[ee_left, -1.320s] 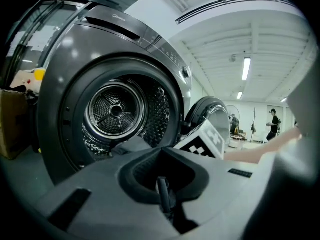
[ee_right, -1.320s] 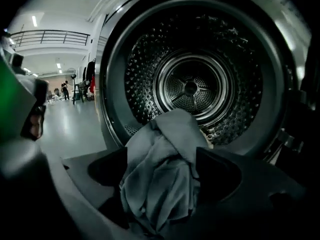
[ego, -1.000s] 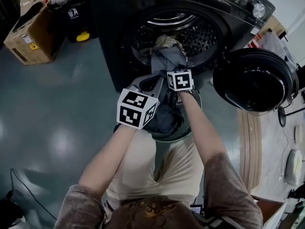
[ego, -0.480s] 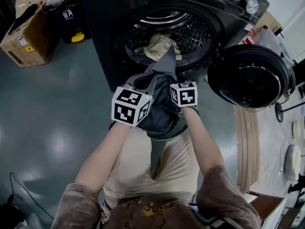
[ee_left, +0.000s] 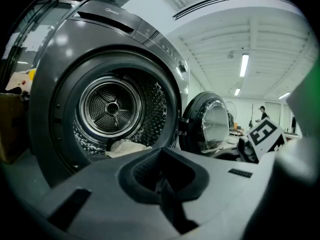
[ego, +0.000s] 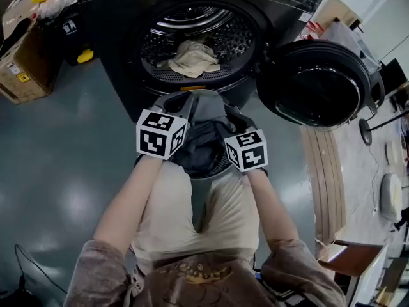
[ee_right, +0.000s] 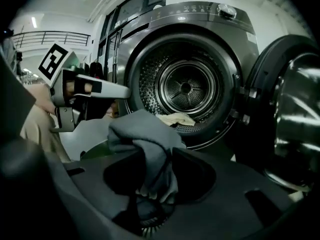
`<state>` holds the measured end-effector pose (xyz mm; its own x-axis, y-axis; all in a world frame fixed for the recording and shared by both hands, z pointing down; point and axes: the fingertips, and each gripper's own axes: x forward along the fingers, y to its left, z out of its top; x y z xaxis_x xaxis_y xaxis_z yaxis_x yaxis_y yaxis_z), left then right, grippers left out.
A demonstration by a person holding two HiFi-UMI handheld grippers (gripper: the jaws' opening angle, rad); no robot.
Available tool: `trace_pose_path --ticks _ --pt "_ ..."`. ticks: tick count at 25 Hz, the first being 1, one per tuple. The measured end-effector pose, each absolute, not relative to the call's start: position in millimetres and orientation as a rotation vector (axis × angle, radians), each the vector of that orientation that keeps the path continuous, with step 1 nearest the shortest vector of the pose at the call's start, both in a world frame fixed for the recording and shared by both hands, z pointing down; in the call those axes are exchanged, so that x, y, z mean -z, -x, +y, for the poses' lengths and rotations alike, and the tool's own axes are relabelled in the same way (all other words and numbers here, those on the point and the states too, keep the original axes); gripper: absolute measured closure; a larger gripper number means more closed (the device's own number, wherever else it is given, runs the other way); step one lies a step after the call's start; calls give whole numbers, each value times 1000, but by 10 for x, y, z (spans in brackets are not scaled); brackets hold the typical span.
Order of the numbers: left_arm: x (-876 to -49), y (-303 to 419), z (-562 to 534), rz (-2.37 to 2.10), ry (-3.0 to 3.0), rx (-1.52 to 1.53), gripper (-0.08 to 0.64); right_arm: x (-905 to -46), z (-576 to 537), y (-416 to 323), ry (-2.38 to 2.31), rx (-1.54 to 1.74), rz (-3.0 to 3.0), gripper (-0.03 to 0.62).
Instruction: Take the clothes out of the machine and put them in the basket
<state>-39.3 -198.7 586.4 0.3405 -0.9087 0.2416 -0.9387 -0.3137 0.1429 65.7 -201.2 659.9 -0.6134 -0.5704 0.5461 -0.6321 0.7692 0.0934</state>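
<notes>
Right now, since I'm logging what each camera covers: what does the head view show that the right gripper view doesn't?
Head view only: the cardboard box left of the machine. Right gripper view only: how the right gripper, its jaws just closed then eased slightly, pinches a grey garment. Both: the open drum with a beige cloth inside, the door swung open, and the left gripper.

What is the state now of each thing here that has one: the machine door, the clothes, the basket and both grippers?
door: open, swung to the right
beige cloth: lying in the drum
grey cloth: out of the drum, hanging from the right gripper
basket: holds dark clothes
left gripper: shut, empty
right gripper: shut on grey cloth; its jaws have just been opening slightly
</notes>
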Motion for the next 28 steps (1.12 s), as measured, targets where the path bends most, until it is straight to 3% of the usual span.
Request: trace_pose_path --ticks 5,13,28 --pt "-5879 328 -2008 -1666 -2351 -182 555 -6365 -2028 -812 -975 -124 -2443 353" --pt "-5870 254 -2001 -1656 -2354 -175 555 -6331 -2166 -653 -949 -128 -2511 344" --pt "-5744 374 -1827 -1674 -2341 -124 555 -6675 -3368 513 -890 -39 -2495 249"
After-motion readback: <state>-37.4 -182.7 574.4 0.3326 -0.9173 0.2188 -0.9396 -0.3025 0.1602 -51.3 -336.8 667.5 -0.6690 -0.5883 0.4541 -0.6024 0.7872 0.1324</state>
